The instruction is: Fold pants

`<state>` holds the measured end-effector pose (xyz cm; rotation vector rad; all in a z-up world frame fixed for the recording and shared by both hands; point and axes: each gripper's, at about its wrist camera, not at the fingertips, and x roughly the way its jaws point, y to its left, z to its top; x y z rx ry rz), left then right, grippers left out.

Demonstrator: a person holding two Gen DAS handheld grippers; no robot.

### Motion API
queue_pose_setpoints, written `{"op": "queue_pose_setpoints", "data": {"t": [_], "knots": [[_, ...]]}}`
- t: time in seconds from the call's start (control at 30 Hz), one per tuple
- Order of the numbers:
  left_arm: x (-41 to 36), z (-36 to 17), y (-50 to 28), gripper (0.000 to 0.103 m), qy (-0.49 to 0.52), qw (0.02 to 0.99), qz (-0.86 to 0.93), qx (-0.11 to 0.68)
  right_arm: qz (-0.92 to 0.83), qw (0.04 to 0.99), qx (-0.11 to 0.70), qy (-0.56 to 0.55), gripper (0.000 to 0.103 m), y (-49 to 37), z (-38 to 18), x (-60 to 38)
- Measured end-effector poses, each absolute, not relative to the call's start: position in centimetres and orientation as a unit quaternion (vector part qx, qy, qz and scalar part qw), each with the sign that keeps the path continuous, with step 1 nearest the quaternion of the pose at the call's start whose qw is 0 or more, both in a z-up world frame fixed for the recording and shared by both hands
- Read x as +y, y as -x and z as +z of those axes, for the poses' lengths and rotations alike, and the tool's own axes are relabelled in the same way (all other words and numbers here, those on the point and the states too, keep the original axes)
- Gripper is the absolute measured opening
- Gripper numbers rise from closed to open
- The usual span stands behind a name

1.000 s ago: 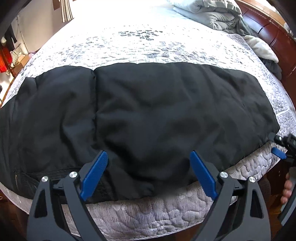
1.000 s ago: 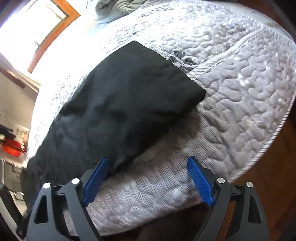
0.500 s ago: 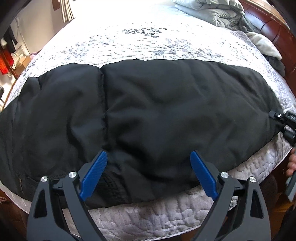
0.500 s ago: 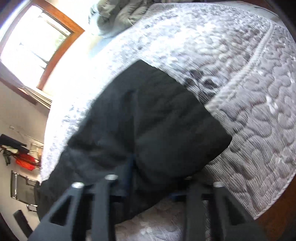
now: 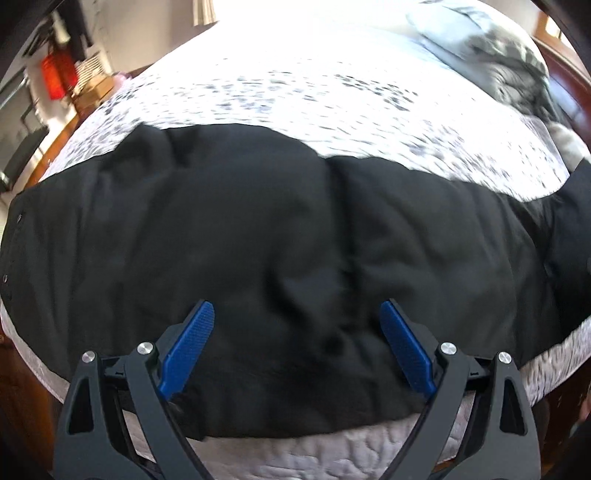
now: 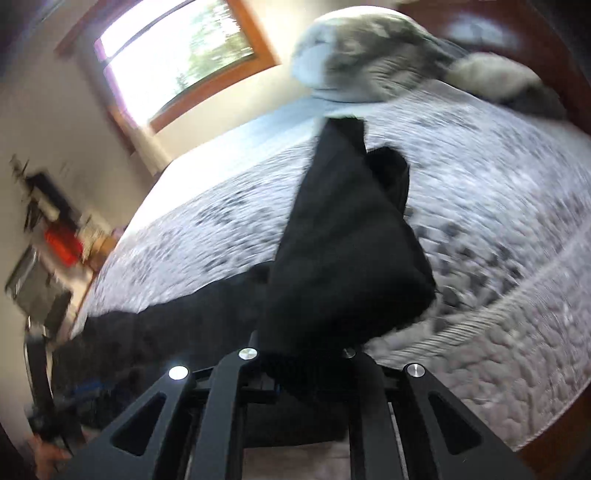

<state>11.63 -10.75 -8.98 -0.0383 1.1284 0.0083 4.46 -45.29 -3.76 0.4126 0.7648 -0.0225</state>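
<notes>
Black pants [image 5: 280,251] lie spread across the near part of a bed with a grey-white quilt [image 5: 332,92]. My left gripper [image 5: 295,332] is open, its blue pads [image 5: 188,347] hovering over the pants near the bed's front edge, holding nothing. My right gripper [image 6: 301,363] is shut on the leg end of the pants [image 6: 347,251] and holds it lifted off the bed, the cloth rising up in front of the camera. The lifted end shows at the right edge of the left wrist view [image 5: 576,206].
A crumpled grey blanket [image 6: 373,51] and pillow lie at the far end by the dark wooden headboard [image 6: 517,33]. A window [image 6: 177,51] is at the back left. A red item and clutter [image 5: 55,74] stand by the left wall. Wooden floor borders the bed.
My right gripper closed on the pants leg end and lifted it off the bed. My left gripper shifted left along the pants and stayed open.
</notes>
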Motion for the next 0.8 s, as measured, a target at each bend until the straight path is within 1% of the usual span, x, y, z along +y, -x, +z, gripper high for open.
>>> {"op": "queue_pose_setpoints", "data": {"t": [0.13,0.27,0.5,0.67,0.7,0.73,0.77,0.8], "knots": [[-8.5,-8.1,-11.7,0.091,0.027,0.849,0.025,0.527,0.025,0.919,0.381,-0.100,0.011,-4.4,-2.8,-38.8],[-5.6,-7.5,-11.5,0.091,0.053,0.849,0.048,0.523,0.070,0.918,0.389,-0.035,0.011,-4.3,-2.9,-33.4],[-1.3,-7.3,-10.6,0.091,0.092,0.845,0.087,0.519,0.138,0.904,0.405,0.003,0.011,-4.6,-4.3,-26.5],[-0.1,-7.5,-10.2,0.091,0.102,0.843,0.090,0.521,0.186,0.879,0.438,0.034,0.012,-4.3,-6.5,-22.3],[0.0,-7.5,-10.2,0.091,0.103,0.843,0.090,0.521,0.185,0.877,0.442,0.039,0.014,-4.3,-6.8,-21.9],[0.0,-7.6,-10.3,0.091,0.104,0.842,0.090,0.522,0.187,0.872,0.449,0.045,0.021,-4.2,-7.1,-21.5],[0.1,-7.7,-10.3,0.091,0.105,0.840,0.088,0.524,0.192,0.867,0.456,0.048,0.035,-4.1,-7.4,-21.3],[0.1,-7.7,-10.3,0.091,0.105,0.840,0.087,0.525,0.204,0.859,0.467,0.048,0.045,-4.1,-7.6,-21.2]]}}
